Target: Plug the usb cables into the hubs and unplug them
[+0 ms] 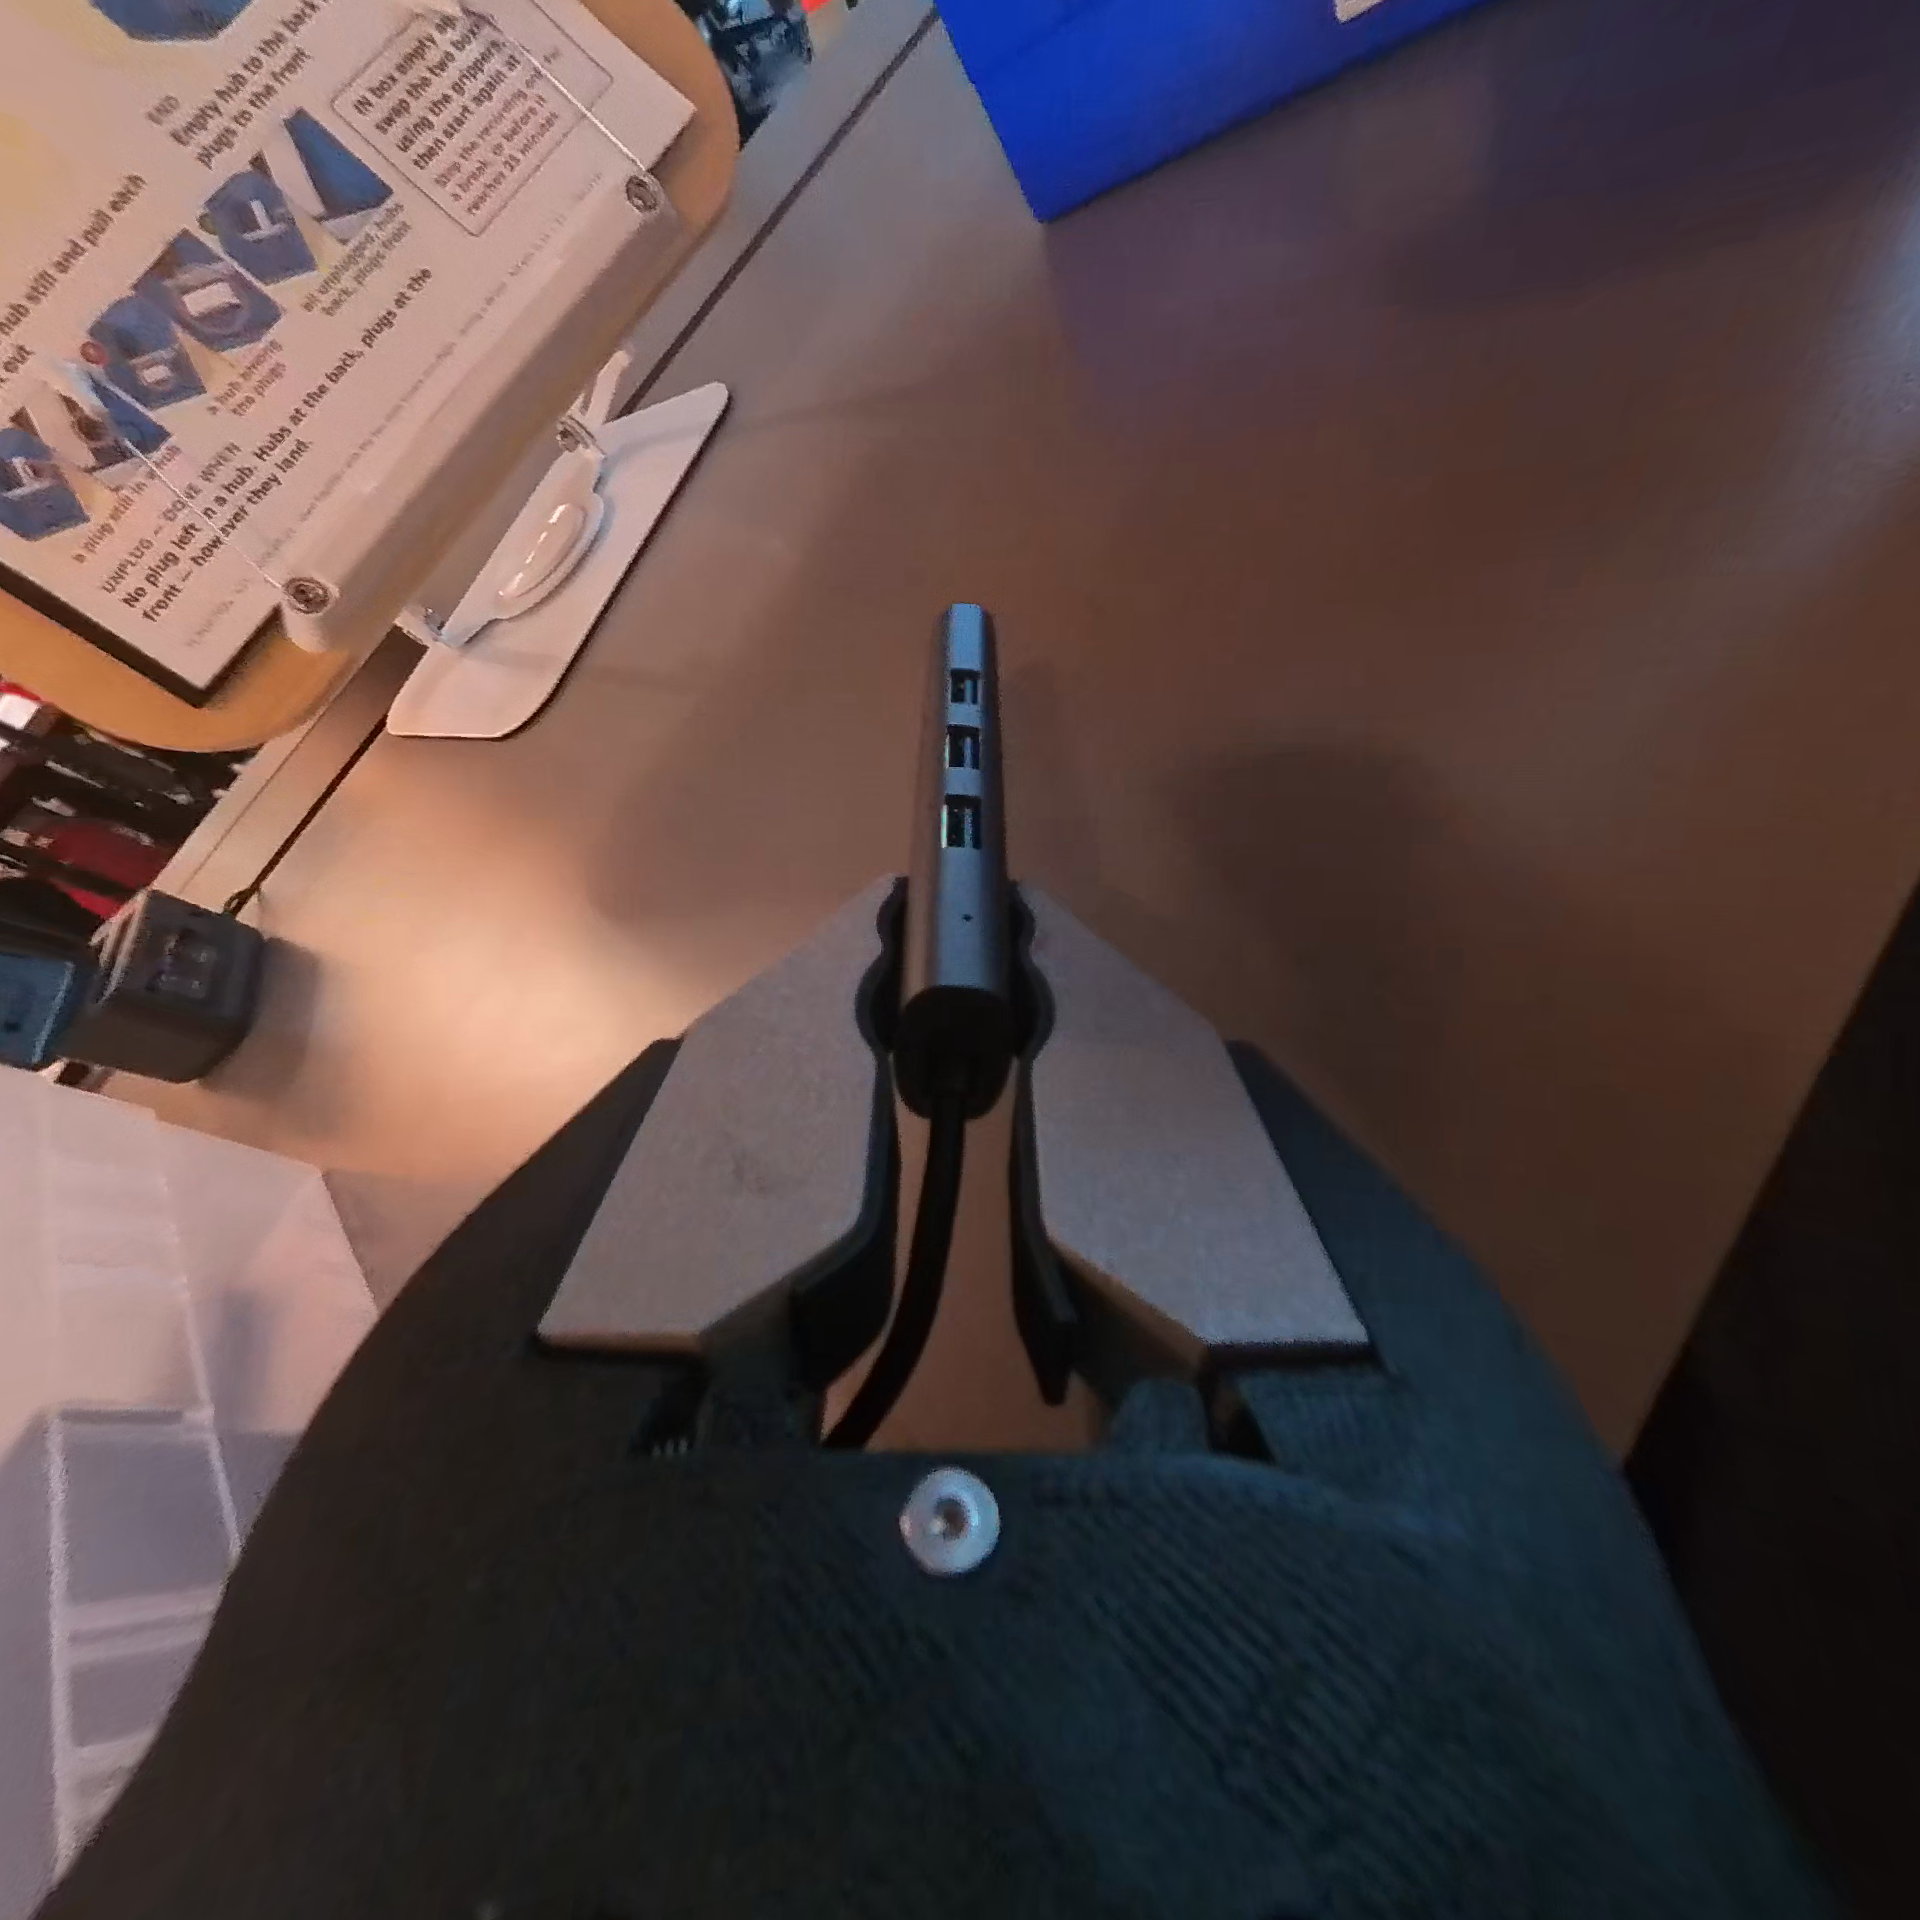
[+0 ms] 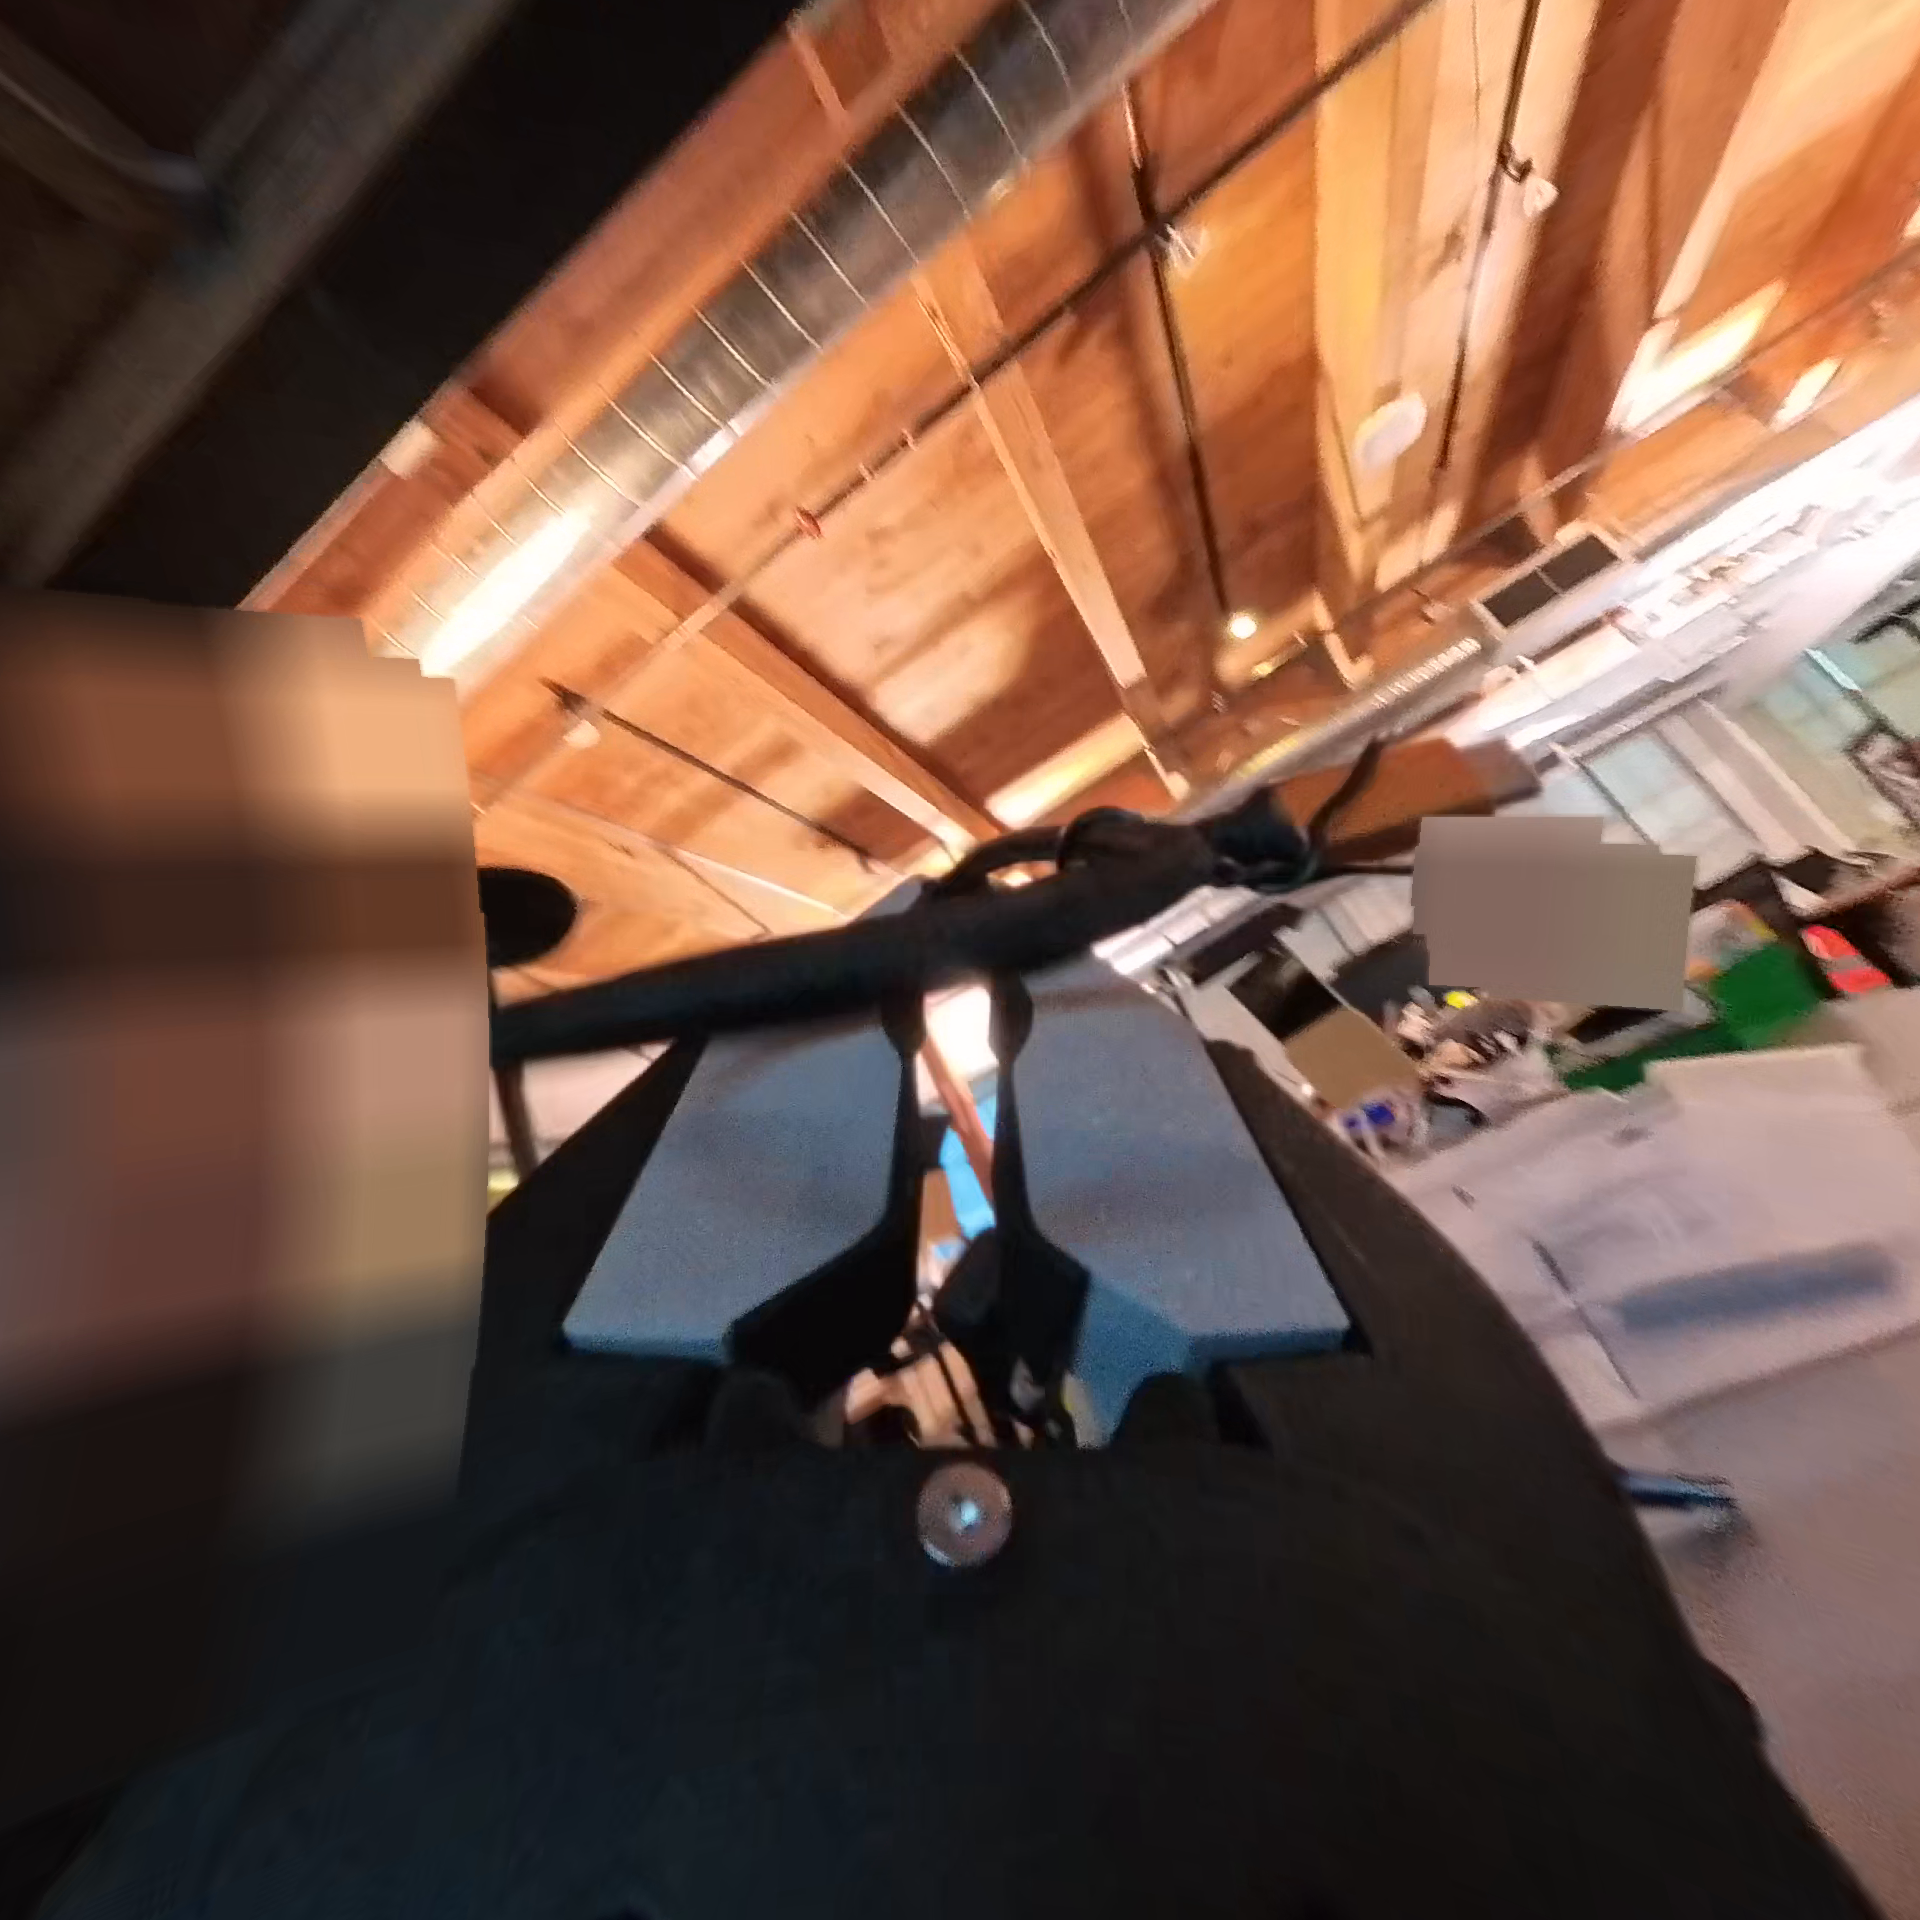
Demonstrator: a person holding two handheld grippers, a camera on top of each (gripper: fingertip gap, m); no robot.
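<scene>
In the left wrist view my left gripper (image 1: 956, 940) is shut on the near end of a slim grey usb hub (image 1: 961, 748). The hub points forward above the brown table (image 1: 1351, 582). The ports on its upper face show no plugs. Its black lead (image 1: 914, 1247) runs back between the fingers. In the right wrist view my right gripper (image 2: 956, 977) is tilted up towards the ceiling. It is shut on a black usb cable (image 2: 790, 987) that lies across the fingertips. A tied bundle (image 2: 1236, 842) hangs off to the right. The picture is blurred.
A printed sheet on a white stand (image 1: 312, 312) is at the far left. A blue box (image 1: 1195, 94) is at the back. A black cube-shaped hub (image 1: 171, 982) sits at the left table edge. White bins (image 2: 1662, 1195) show at the right of the right wrist view. My right fingertips sit around 25 centimeters from my left ones.
</scene>
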